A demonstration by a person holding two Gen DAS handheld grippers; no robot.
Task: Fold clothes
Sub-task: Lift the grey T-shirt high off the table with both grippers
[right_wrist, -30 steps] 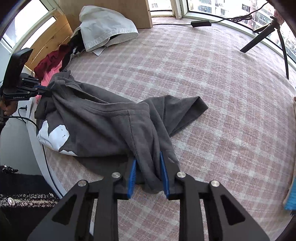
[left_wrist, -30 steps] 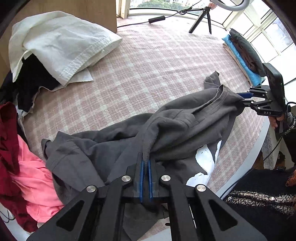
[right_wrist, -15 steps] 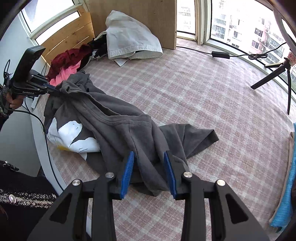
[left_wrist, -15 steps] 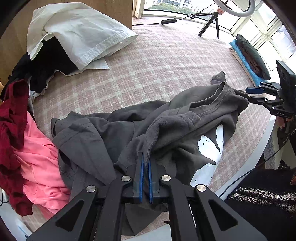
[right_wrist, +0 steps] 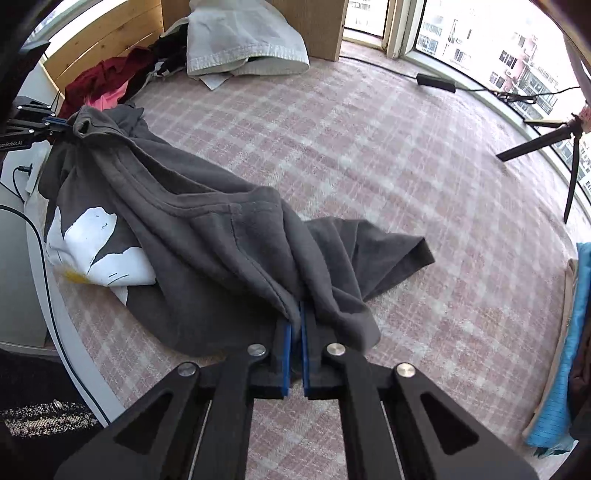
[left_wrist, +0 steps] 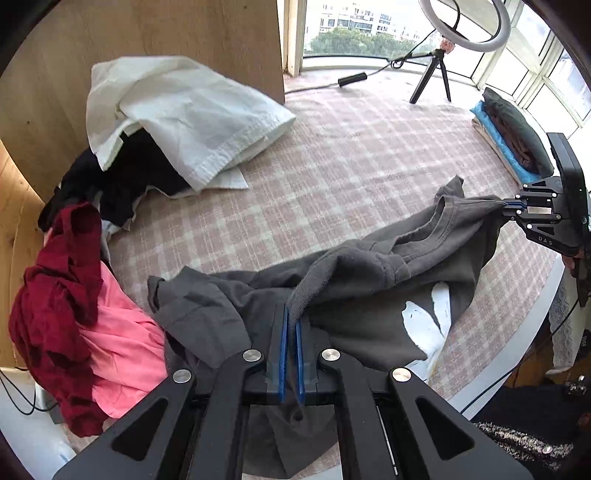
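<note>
Both tools grip the dark grey T-shirt [right_wrist: 207, 236], the left tool [left_wrist: 291, 325] clenched on one shoulder seam and the right tool [right_wrist: 295, 332], jaws just closed, pinching the other, so it sags onto the pink checked surface [right_wrist: 369, 140].

Pink checked bedspread [right_wrist: 388, 155], wooden panel [left_wrist: 147, 33], bright windows [right_wrist: 480, 48]

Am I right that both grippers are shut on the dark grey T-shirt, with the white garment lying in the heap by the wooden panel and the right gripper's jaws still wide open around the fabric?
Not quite. The right gripper is not open: the right wrist view shows its blue pads closed on a fold of the dark grey T-shirt. The left gripper is shut on it too, and the white garment does lie by the wooden panel.
</note>
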